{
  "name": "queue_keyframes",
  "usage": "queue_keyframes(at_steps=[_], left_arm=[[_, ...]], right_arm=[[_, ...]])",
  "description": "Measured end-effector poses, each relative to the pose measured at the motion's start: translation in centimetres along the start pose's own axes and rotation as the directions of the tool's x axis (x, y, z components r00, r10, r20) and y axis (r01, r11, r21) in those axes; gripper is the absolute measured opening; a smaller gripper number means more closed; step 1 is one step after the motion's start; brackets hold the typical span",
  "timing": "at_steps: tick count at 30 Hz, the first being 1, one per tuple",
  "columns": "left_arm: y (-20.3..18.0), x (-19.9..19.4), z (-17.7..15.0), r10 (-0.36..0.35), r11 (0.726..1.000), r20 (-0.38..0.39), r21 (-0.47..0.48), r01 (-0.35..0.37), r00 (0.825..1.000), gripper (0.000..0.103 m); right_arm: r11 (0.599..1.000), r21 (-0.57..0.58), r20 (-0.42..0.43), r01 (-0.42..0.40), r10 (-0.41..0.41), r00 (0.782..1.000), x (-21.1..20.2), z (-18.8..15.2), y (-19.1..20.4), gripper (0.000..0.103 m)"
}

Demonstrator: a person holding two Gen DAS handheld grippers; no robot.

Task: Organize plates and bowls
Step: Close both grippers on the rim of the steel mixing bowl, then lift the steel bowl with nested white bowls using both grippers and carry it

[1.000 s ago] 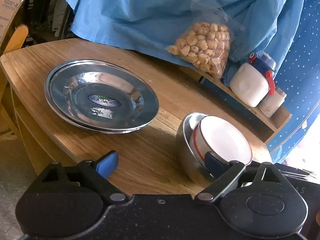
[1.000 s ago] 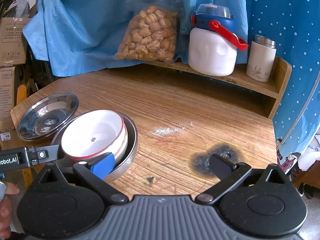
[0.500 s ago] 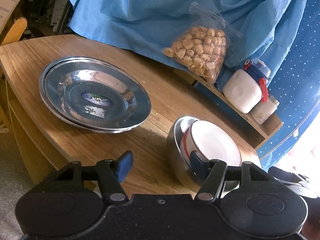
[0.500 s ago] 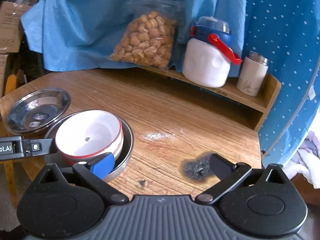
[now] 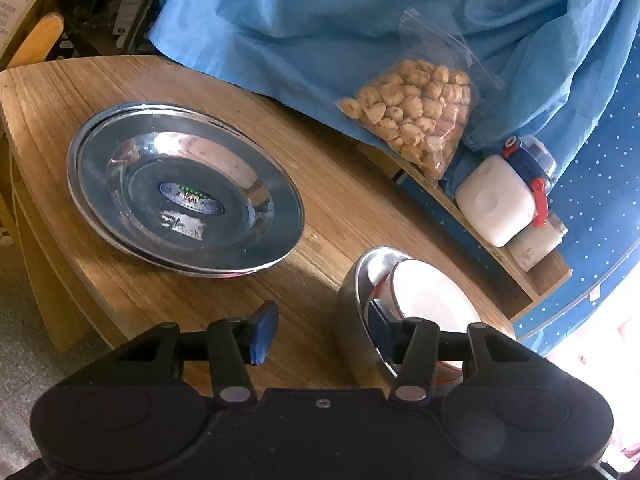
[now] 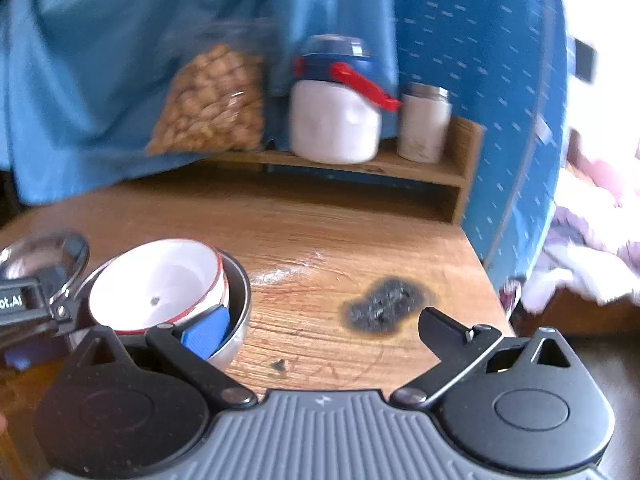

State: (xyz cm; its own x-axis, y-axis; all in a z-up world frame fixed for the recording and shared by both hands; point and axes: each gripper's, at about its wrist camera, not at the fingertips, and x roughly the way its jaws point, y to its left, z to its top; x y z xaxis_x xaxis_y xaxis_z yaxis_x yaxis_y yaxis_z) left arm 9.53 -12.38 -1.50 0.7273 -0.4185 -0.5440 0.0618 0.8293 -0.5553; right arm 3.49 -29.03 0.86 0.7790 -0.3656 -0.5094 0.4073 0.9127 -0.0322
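A white bowl with a red rim (image 5: 430,296) sits nested inside a steel bowl (image 5: 352,320) on the wooden table; both show in the right wrist view too, the white bowl (image 6: 160,280) and the steel bowl (image 6: 240,304). Stacked steel plates (image 5: 184,192) lie to the left, also at the right wrist view's left edge (image 6: 48,252). My left gripper (image 5: 320,330) is partly closed around the steel bowl's near wall, one finger inside, one outside. My right gripper (image 6: 320,320) is open and empty, its left finger beside the steel bowl's rim.
A low wooden shelf (image 6: 440,176) at the table's back holds a bag of snacks (image 5: 416,120), a white jar with a red-handled blue lid (image 6: 336,116) and a small white canister (image 6: 424,124). Blue cloth hangs behind. A dark burn mark (image 6: 384,304) stains the tabletop.
My left gripper's fingers have narrowed around the steel bowl's wall. My right gripper has swung right and pulled back; its view is blurred.
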Motion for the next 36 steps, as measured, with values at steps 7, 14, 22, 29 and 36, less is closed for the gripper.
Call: queue_keyframes(at_steps=[7, 14, 22, 29, 36], left_arm=[[0.1, 0.6, 0.5, -0.018, 1.0, -0.011, -0.014, 0.018, 1.0, 0.045], [-0.3, 1.1, 0.8, -0.07, 0.997, -0.018, -0.034, 0.07, 0.997, 0.022], [-1.0, 2.2, 1.7, -0.083, 0.996, -0.063, -0.028, 0.081, 0.995, 0.018], [-1.1, 2.6, 1.8, -0.09, 0.996, -0.074, -0.013, 0.09, 0.993, 0.019], [-1.3, 3.0, 2.0, -0.094, 0.996, -0.066, 0.003, 0.094, 0.993, 0.019]], right_arm=[[0.993, 0.122, -0.007, -0.004, 0.004, 1.0, 0.2, -0.5, -0.8, 0.1], [0.993, 0.121, 0.011, -0.016, 0.014, 1.0, -0.1, -0.5, 0.0, 0.082], [0.987, 0.148, -0.024, -0.059, 0.063, 0.998, 0.3, 0.1, -0.2, 0.065], [0.981, 0.181, -0.056, -0.071, 0.082, 0.995, 1.7, 0.9, -0.9, 0.065], [0.978, 0.197, -0.069, -0.074, 0.089, 0.994, 3.3, 1.3, -1.2, 0.068]])
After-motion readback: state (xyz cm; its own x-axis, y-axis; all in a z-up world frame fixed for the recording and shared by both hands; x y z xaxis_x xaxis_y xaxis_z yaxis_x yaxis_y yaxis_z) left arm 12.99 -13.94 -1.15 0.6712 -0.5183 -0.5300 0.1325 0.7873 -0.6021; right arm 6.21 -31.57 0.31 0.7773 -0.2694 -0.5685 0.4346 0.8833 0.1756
